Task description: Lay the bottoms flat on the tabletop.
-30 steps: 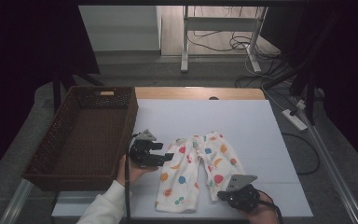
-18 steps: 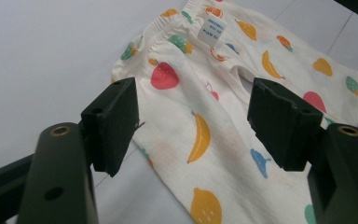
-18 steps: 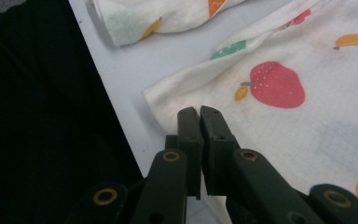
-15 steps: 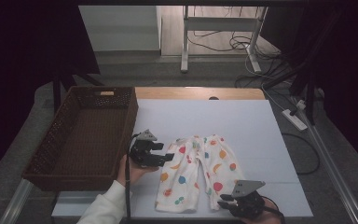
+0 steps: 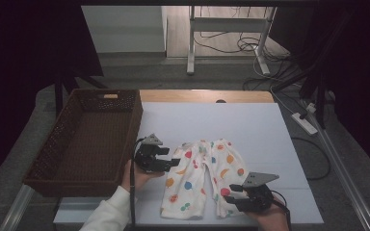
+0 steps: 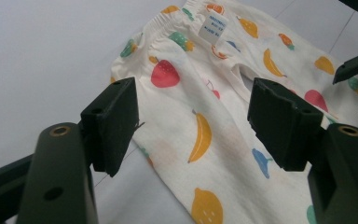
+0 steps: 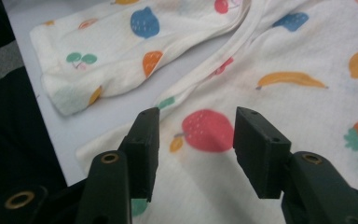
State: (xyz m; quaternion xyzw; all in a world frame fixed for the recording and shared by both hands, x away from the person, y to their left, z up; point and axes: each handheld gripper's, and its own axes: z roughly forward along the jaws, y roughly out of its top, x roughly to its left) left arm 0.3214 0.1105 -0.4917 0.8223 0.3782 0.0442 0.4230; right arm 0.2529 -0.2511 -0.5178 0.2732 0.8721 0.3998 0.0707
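Two grippers poised over fruit-print baby pants [image 5: 203, 177], laid flat beside wicker basket [image 5: 87, 139]. Left gripper [image 5: 172, 163] held wide at waistband side; right gripper [image 5: 233, 195] parted over leg cuff. Grasp stage judged; closing on fabric required next.

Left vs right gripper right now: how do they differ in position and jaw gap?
The left gripper sits at the pants' waist end beside the basket; the right gripper sits at the leg cuff end by the table's near edge. In the gripper views, the left's jaws stand wide over a banana print, and the right's stand narrower around a strawberry print. Both are open, low over the pants, gripping nothing yet.
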